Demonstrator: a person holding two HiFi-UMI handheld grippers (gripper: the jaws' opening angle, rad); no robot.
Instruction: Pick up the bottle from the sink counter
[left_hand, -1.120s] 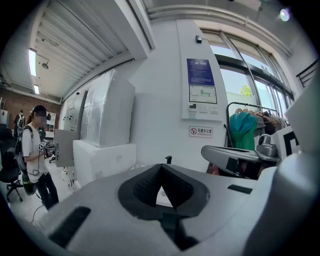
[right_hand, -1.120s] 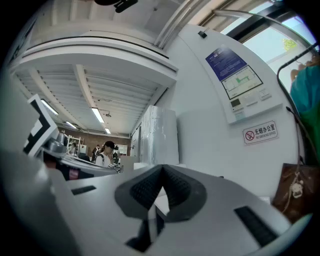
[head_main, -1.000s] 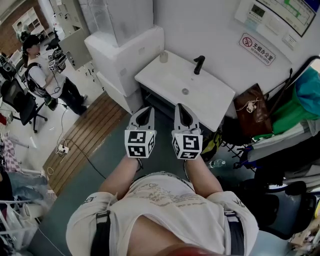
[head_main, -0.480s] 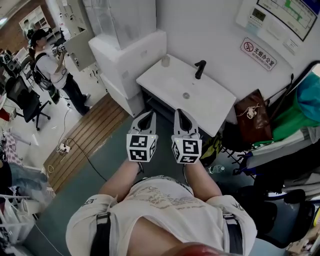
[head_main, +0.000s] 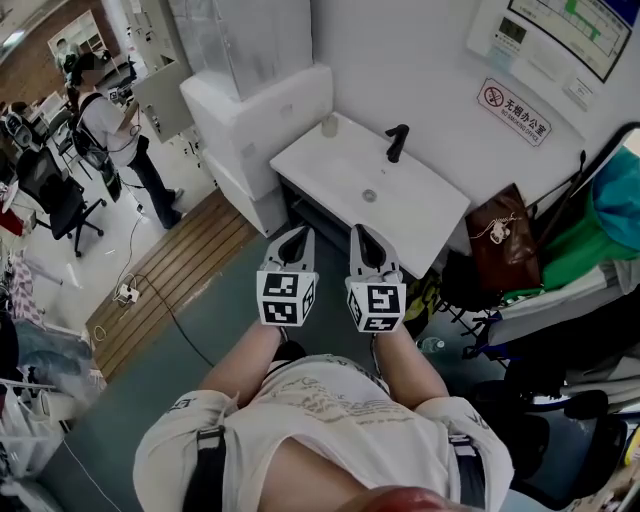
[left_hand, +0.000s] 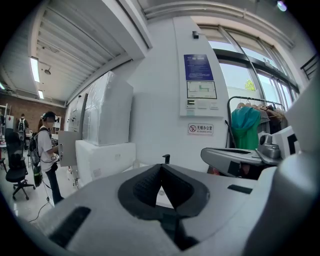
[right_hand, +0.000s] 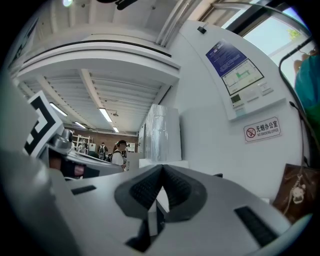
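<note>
The small pale bottle (head_main: 329, 125) stands at the back left corner of the white sink counter (head_main: 420, 215), left of the black faucet (head_main: 397, 142). My left gripper (head_main: 294, 234) and right gripper (head_main: 361, 232) hover side by side over the floor, just short of the counter's front edge and well away from the bottle. Both are shut with nothing between their jaws. In the left gripper view the closed tips (left_hand: 161, 166) point at the faucet (left_hand: 165, 158). In the right gripper view the jaws (right_hand: 162, 167) also meet.
Big white foam-like boxes (head_main: 255, 100) stand left of the sink. A brown bag (head_main: 500, 235) and a rack of green clothes (head_main: 590, 230) crowd its right side. A plastic bottle (head_main: 432, 345) lies on the floor. A person (head_main: 110, 130) and an office chair (head_main: 50, 195) are far left.
Both grippers stay shut and side by side in front of the sink, with only a slight shift in view. The person at the far left has stepped a little farther away.
</note>
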